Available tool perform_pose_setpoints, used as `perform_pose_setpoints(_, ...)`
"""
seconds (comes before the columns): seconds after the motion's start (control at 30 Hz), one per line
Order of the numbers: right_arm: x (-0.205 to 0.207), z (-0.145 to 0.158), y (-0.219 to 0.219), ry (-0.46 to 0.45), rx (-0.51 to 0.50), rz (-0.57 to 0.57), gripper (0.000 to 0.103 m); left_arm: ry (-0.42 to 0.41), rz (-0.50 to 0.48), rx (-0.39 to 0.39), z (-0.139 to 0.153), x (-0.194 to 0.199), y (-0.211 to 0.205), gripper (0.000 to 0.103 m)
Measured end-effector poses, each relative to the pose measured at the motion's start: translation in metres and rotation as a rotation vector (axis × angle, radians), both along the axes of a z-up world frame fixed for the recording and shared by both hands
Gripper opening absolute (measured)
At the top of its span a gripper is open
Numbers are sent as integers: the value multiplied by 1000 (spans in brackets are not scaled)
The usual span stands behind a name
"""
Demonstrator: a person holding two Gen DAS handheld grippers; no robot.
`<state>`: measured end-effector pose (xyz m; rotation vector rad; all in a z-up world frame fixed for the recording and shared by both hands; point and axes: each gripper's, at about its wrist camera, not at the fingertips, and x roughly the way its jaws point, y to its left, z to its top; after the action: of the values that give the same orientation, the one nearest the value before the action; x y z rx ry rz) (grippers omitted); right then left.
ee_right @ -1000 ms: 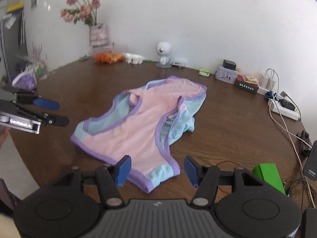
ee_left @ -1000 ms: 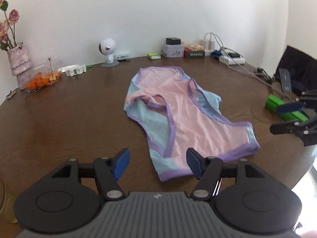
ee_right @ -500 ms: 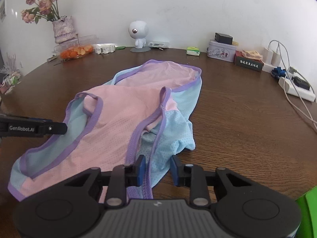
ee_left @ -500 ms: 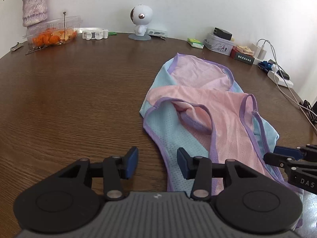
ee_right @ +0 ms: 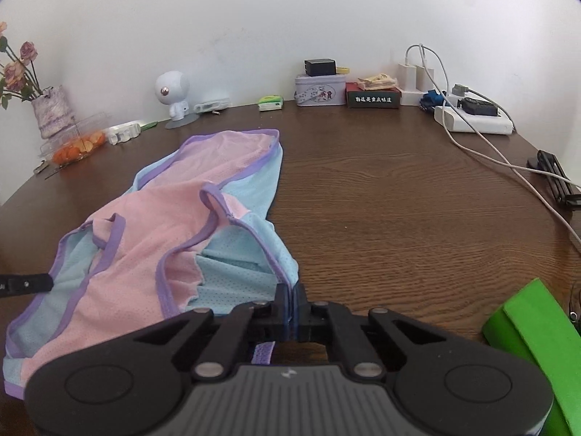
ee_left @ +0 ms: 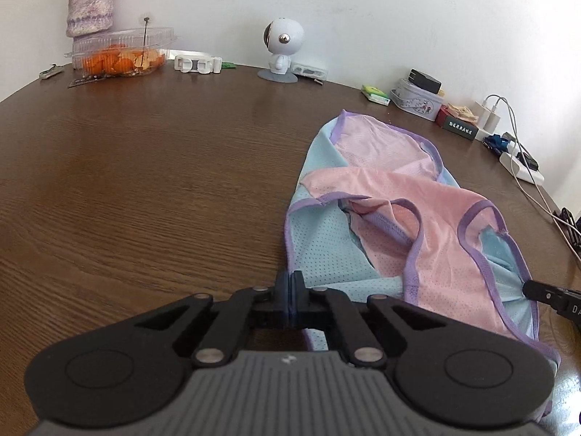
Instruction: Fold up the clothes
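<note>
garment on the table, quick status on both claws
Left claw shut on garment near edge. Right claw shut on its other near corner. Garment flat, unfolded. Nothing in the way.

Along the wall of your table (ee_left: 145, 181) you have a vase (ee_left: 90, 5), a fruit box (ee_left: 121, 54) touching it, 1 robot figure (ee_left: 281, 49), a tin (ee_right: 319, 89), a power strip (ee_right: 472, 120) and, at your right edge, a green block (ee_right: 526, 330).

2 close wrist views, shared garment (ee_left: 417, 225)

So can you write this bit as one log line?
step: grasp | left gripper: shut on garment | right gripper: shut on garment | table
</note>
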<state>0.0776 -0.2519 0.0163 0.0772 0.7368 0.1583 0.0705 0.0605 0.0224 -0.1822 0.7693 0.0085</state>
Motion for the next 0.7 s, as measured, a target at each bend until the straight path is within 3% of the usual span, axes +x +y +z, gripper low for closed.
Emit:
perform_pose_setpoints(0.1, -4, 0, 0, 0, 0, 4, 3, 1, 6, 12, -1, -8, -1, 1)
perform_pose_setpoints(0.17, -8, 8, -3, 4, 2, 24, 10, 19, -16, 9, 5, -10, 0, 3)
perform_pose_setpoints(0.2, -12, 17, -6, -15, 4, 36, 15, 25, -28, 1, 10, -11, 3, 7)
perform_pose_setpoints(0.27, -18, 37, -14, -58, 11, 58, 35, -9, -30, -16, 26, -10, 11, 15)
perform_pose_setpoints(0.3, -15, 47, -17, -84, 14, 62, 47, -33, -25, -18, 36, -5, 14, 27)
perform_pose_setpoints(0.33, -12, 57, -21, -109, 17, 66, 50, -58, -23, -16, 45, 3, 16, 36)
perform_pose_setpoints(0.43, 22, 72, -17, -138, -34, 66, 50, -69, -51, 12, 65, 51, 11, 42)
perform_pose_setpoints(0.5, 56, 73, -11, -109, -1, 84, 50, -34, -111, 25, 67, 95, 0, 44)
perform_pose_setpoints(0.6, 110, 69, 3, -30, 72, 124, 46, 44, -136, 77, 54, 151, -19, 44)
perform_pose_setpoints(0.7, 149, 57, 20, 33, 70, 160, 45, 100, -144, 105, 38, 191, -31, 44)
